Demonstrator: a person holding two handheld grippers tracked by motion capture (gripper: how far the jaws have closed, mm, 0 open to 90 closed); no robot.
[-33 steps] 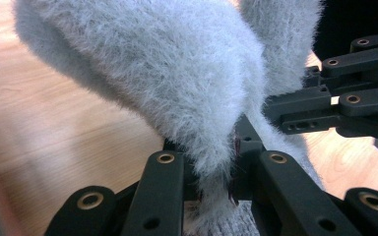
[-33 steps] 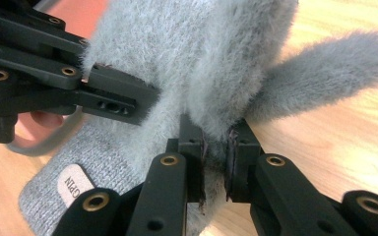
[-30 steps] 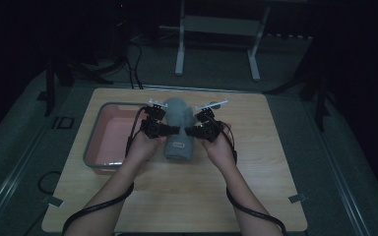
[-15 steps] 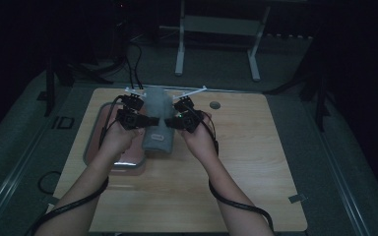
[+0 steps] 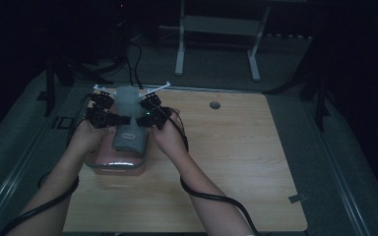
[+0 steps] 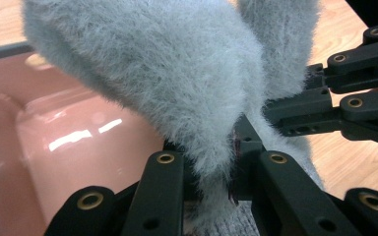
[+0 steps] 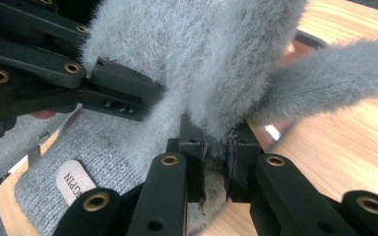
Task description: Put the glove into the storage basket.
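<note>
A grey fuzzy cloth item point(image 5: 128, 105) with a knitted lower part and a small label point(image 7: 76, 184) hangs between both grippers above the pink tub point(image 5: 110, 164) at the table's left. My left gripper point(image 5: 122, 118) is shut on its fuzzy edge from the left, and my right gripper point(image 5: 138, 117) is shut on it from the right. In the left gripper view the fuzzy cloth point(image 6: 177, 73) is pinched in my left gripper point(image 6: 216, 172), with the tub point(image 6: 78, 147) below. The right gripper view has the cloth point(image 7: 202, 59) pinched in my right gripper point(image 7: 215, 167), and the left gripper point(image 7: 78, 78) close beside it.
The wooden table point(image 5: 236, 162) stretches to the right of the tub, with a round cable hole point(image 5: 215, 105) near its far edge. White stand legs point(image 5: 179, 49) and dark cables point(image 5: 133, 64) lie on the floor behind the table. A piece of tape point(image 5: 295, 199) sits at the right edge.
Both hands have carried the grey cloth item to the left and slightly up, from the table's middle to above the pink tub. Both grips are unchanged.
</note>
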